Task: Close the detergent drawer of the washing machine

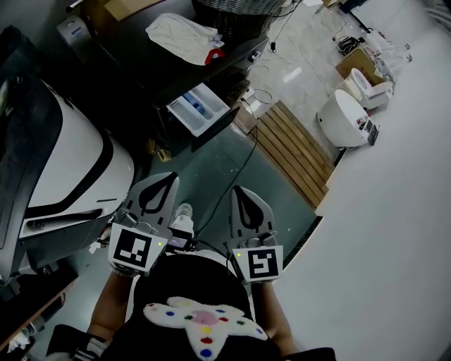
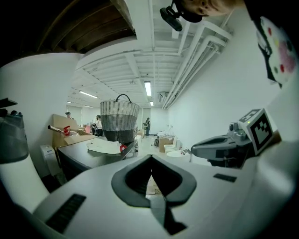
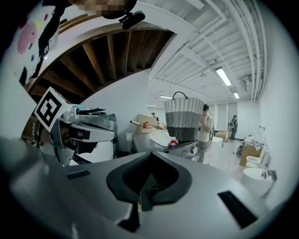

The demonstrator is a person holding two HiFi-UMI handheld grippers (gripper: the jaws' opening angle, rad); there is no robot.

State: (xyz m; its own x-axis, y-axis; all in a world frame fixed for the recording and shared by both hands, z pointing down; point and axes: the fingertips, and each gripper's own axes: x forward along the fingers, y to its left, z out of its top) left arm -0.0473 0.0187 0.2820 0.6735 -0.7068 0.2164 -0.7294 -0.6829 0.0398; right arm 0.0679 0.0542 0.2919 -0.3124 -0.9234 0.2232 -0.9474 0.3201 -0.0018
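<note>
The detergent drawer (image 1: 202,108) stands pulled out of the front of the dark washing machine (image 1: 151,67). Its white tray faces up, with blue compartments showing. Its long axis runs from the machine's front out toward me, and its dark front panel is at the end nearest my fingers.

The drawer lies ahead of my fingertips and well apart from them, roughly on the line between my two grippers. Neither one touches it. A cloth (image 1: 184,32) and a woven basket (image 1: 236,10) sit on the machine's top, farther off beyond the drawer.

My left gripper (image 1: 165,176) has its fingers pressed fully together with nothing between them. My right gripper (image 1: 239,189) is the same, fingers closed tip to tip on nothing. Both point forward, side by side, toward the machine.
</note>
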